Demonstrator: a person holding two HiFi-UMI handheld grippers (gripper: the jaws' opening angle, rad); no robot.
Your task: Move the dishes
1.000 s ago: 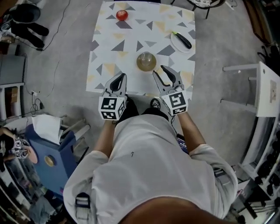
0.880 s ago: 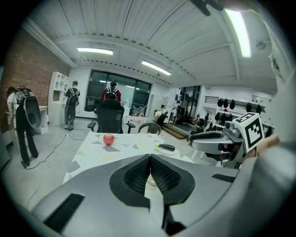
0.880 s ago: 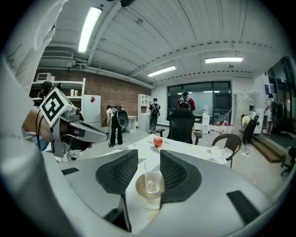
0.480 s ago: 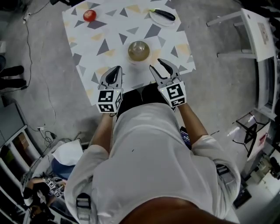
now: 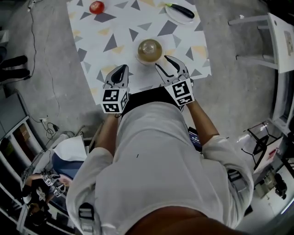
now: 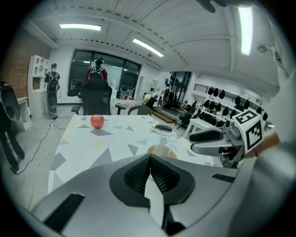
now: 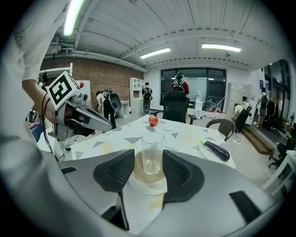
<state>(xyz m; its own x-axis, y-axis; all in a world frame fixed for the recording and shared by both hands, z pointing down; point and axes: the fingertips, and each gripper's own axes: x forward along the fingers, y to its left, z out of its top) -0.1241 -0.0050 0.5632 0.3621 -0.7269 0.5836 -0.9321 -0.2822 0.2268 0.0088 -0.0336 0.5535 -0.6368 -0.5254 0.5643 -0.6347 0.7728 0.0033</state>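
On the table [image 5: 92, 46], mid near edge, a saucer [image 5: 139, 56] carries the glass [image 5: 149, 48], likely staged within reach. The plate [image 5: 177, 17] with eggplant [image 5: 183, 10] is at the far right corner, the apple [image 5: 97, 7] far left. Aimed at the glass, right gripper [image 5: 161, 62] is moderately wide, its jaws just been opening; the glass is lined up ahead, untouched. The left gripper [image 5: 122, 69] is closed, empty.

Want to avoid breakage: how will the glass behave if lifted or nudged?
Probably tippy: the glass is tall, narrow and stands upright on a small plate. Likely slippery and fragile, being clear and smooth. It looks empty, so probably light.
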